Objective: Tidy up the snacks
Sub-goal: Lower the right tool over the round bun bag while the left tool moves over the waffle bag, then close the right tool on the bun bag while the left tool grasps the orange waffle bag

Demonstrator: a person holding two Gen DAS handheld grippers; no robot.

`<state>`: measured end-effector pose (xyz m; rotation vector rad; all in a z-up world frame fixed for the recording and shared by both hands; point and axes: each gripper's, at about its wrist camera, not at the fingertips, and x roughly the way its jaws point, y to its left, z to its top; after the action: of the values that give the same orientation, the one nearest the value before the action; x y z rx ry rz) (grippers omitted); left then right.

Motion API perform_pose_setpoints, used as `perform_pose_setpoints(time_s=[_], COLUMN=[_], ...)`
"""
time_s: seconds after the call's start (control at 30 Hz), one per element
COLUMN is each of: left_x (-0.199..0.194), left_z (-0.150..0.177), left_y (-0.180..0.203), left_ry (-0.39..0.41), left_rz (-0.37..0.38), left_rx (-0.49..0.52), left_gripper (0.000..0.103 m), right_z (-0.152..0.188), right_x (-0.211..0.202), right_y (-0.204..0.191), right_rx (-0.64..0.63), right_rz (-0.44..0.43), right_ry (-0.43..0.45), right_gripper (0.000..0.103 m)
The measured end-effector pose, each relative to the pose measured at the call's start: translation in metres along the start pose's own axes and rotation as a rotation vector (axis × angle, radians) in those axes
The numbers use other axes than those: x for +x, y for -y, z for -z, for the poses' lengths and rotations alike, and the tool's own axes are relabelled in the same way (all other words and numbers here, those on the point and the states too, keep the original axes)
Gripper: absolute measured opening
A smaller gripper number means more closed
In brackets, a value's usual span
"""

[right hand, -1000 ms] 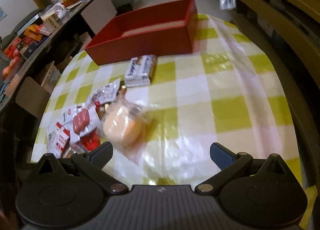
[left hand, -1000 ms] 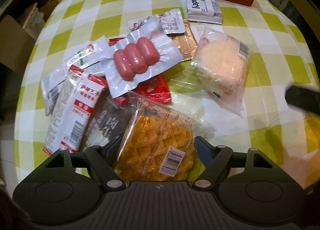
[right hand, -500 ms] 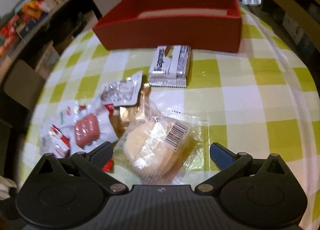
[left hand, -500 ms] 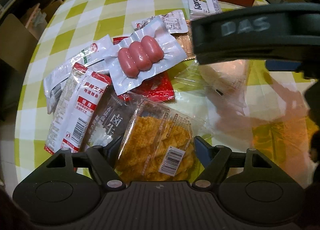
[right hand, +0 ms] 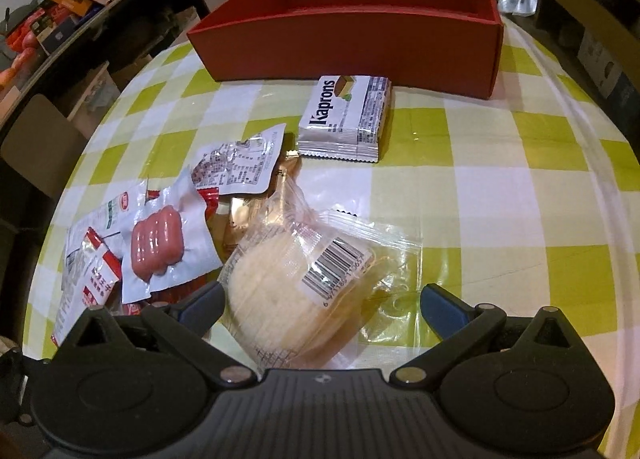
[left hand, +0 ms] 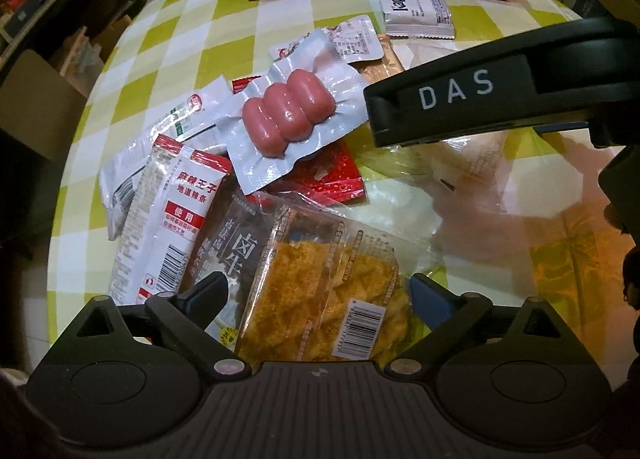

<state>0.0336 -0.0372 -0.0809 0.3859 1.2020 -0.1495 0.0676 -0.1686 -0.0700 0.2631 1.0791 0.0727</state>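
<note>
The tabletop, round and covered in a glossy green-and-white check cloth, carries everything. At its far edge stands the red box, open-topped and, as far as its inside shows, empty; it looks like the place the snacks are meant to go, which would explain why it sits clear of the pile.

The snacks lie in a loose overlapping heap toward the near left, not yet sorted. The pale round cake in clear wrap sits at the heap's right edge, barcode up, and the right claw hovers released with its two blue-tipped fingers on either side of it, not yet touching. That placement suggests this packet is the next pick, being the outermost and unburdened by others.

The left claw is likewise released, straddling the orange crispy snack in clear wrap, which lies over a dark packet with Chinese lettering. The right tool's black body marked DAS crosses this view above the cake.

The vacuum-sealed sausages rest on top of the heap, over a red foil packet. The Kaprons wafer packs lie stacked apart, just before the box.
</note>
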Motion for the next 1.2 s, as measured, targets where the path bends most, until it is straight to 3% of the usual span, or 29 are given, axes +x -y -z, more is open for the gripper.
perform_pose_setpoints(time_s=[0.37,0.47,0.9,1.2], left_x=[-0.001,-0.002,-0.011,-0.014], left_z=[0.004,0.004,0.003,-0.006], left_y=[0.005,0.006,0.015,-0.005], left_ry=[-0.001,0.000,0.006,-0.018], left_rz=[0.000,-0.006,0.010,0.077], left_rx=[0.020,0.026,0.050,-0.035], left_gripper=[0.100,0.099,0.082,0.078], right_z=[0.000,-0.001,0.001,0.001], right_x=[-0.002,-0.011,-0.027,-0.041], right_y=[-0.001,0.004,0.008,0.020], right_rx=[-0.098,-0.080,-0.100,-0.076], right_rz=[-0.020,-0.078,-0.074,-0.088], right_ry=[-0.029,-0.015,0.005,0.029], right_gripper=[0.102,0.070,0.064,0.058])
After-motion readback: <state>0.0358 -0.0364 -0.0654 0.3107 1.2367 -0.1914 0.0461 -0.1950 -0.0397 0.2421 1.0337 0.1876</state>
